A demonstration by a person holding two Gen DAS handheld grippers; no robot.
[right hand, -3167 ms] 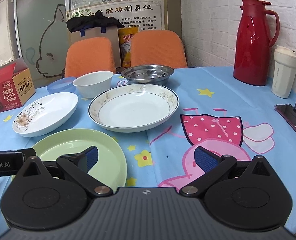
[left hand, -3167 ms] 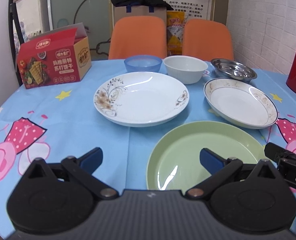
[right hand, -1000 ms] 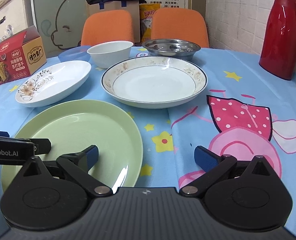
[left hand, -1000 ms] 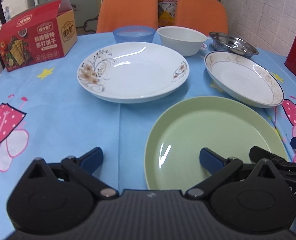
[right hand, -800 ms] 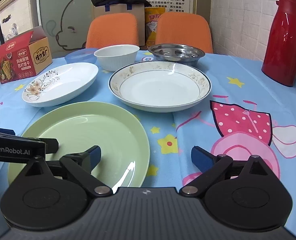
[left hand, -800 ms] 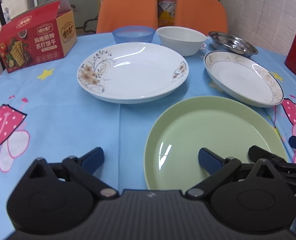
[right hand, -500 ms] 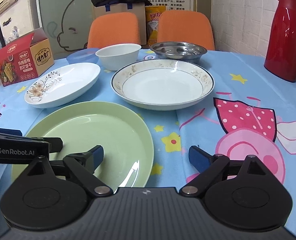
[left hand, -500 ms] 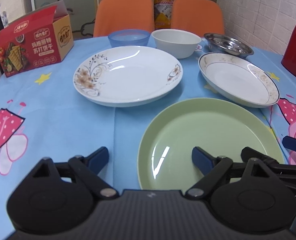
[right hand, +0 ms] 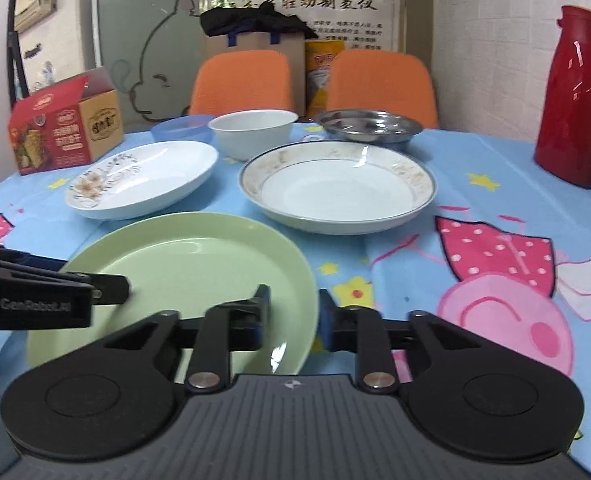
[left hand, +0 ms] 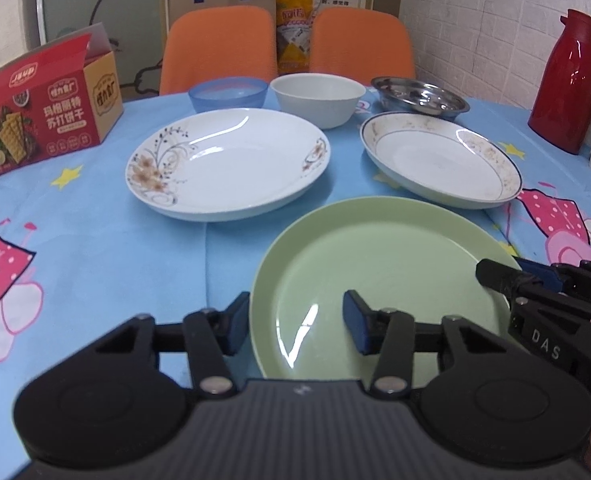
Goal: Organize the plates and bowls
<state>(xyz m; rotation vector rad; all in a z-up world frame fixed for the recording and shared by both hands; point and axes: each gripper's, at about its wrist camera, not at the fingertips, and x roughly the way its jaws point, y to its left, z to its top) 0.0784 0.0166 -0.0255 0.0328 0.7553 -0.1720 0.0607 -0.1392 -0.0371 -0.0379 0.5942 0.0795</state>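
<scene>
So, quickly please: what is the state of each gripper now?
Left gripper: open, straddling the left rim of the green plate.
Right gripper: open, narrowed around its right rim, not clamped.

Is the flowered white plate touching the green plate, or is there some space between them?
Apart. In the left wrist view a strip of blue tablecloth shows between the flowered white plate and the green plate.

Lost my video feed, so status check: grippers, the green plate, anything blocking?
Left gripper and right gripper both straddle the green plate rim, unclosed. Plate flat on table. Nothing blocking.
</scene>
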